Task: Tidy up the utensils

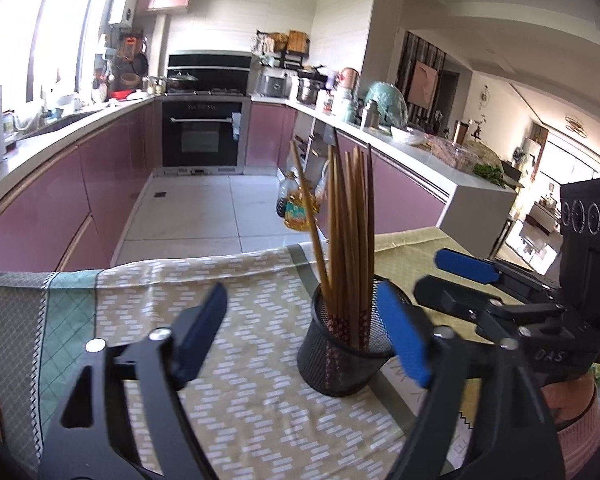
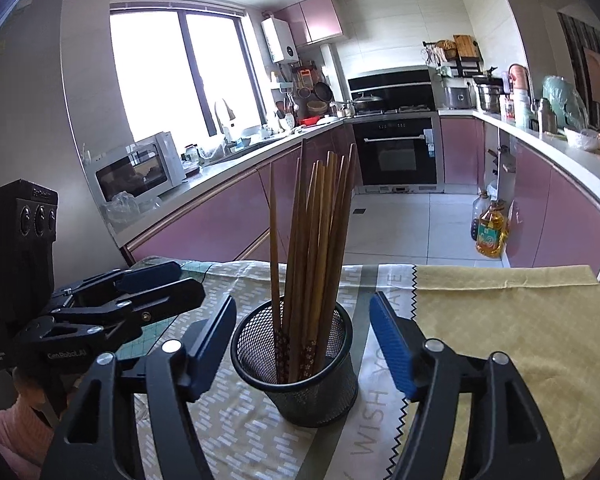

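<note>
A black mesh cup stands on the patterned tablecloth and holds several brown wooden chopsticks, tips up. My left gripper is open and empty, with the cup just inside its right finger. In the right wrist view the same cup with the chopsticks stands between my right gripper's open fingers. My right gripper is open and empty; it also shows at the right of the left wrist view. My left gripper shows at the left of the right wrist view.
The table's far edge drops to a tiled kitchen floor. An oil bottle stands on the floor by pink cabinets. Counters with a microwave and an oven lie beyond.
</note>
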### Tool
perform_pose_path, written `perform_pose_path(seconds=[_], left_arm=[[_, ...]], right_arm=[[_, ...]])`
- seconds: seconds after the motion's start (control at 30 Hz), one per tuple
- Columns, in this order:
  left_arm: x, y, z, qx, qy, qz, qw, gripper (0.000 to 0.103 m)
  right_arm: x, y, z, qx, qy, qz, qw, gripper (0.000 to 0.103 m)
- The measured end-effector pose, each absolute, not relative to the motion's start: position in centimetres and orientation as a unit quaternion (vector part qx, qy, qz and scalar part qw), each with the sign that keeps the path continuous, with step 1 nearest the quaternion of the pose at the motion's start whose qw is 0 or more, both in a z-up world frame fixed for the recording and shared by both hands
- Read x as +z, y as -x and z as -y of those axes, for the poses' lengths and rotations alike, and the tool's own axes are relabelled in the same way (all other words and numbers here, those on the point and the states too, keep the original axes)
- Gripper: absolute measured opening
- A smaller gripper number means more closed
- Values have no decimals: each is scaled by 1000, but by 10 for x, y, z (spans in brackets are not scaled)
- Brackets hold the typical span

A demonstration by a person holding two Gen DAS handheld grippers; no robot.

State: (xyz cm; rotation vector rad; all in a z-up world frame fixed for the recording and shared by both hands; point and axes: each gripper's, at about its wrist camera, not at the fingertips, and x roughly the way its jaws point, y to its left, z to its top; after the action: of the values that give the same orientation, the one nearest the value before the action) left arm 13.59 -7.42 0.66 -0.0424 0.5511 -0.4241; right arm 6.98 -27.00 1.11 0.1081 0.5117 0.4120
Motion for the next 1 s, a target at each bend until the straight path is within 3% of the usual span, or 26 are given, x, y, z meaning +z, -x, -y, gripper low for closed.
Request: perform_pose_path(seconds=[0.07,0.17,1.0], left_arm=[[5,-124,67,-184,13,-252,950,95],[6,-106,56,-150,5,-225,963,97],[-8,-26,8,-26,1,-140,990,97]], right_arm=[[8,-60,267,189,-46,-241,951,89],[3,-49,264,171,-35,-229,958,96],[-6,18,242,111,-10,-131,985,96]])
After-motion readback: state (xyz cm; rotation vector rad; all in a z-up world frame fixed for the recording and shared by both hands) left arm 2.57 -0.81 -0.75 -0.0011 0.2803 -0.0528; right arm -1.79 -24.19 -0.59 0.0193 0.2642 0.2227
